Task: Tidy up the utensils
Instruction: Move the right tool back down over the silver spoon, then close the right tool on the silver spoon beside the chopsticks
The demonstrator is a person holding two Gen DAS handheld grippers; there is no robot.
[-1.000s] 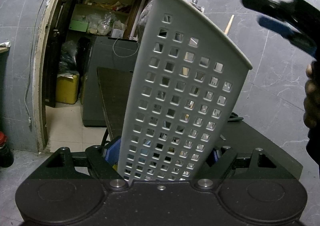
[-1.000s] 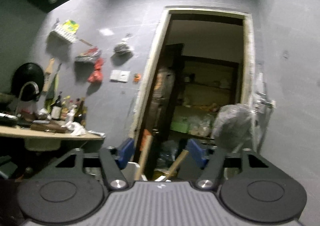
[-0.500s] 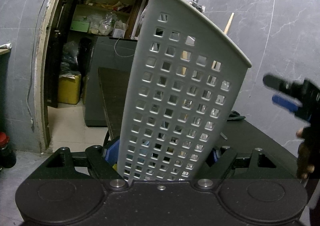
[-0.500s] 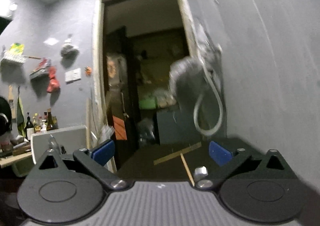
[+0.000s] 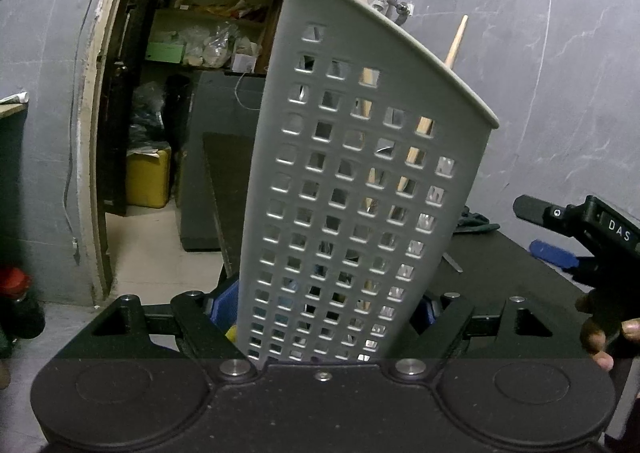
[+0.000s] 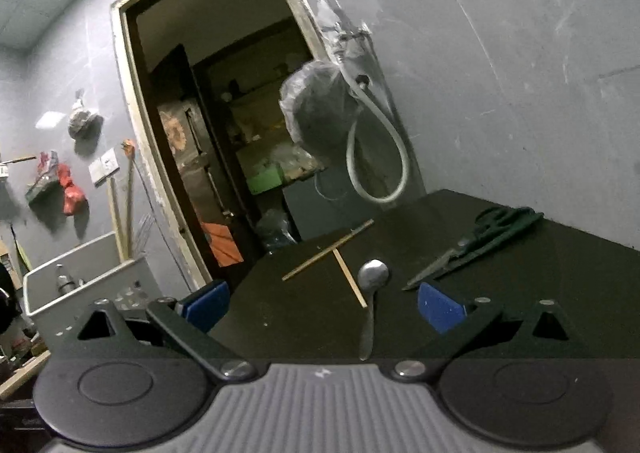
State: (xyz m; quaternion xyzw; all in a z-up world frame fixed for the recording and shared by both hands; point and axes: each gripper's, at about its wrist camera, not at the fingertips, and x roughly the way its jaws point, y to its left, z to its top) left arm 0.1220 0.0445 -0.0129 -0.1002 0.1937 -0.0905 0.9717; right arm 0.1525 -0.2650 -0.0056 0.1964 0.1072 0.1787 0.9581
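Two grippers in play. Left gripper (image 5: 324, 309) clenched on the grey perforated utensil holder (image 5: 360, 181), which fills frame centre, tilted; wooden chopsticks (image 5: 454, 49) poke above its rim. Right gripper (image 6: 322, 303) spread wide, holding nothing; spoon (image 6: 371, 293) lies on the black table (image 6: 560, 293) between its fingers, low centre. Two loose chopsticks (image 6: 326, 253) beyond, scissors (image 6: 480, 245) further right. "DAS" legible on right gripper at left view's right edge. A second ago it pointed at the doorway with sticks between its fingers.
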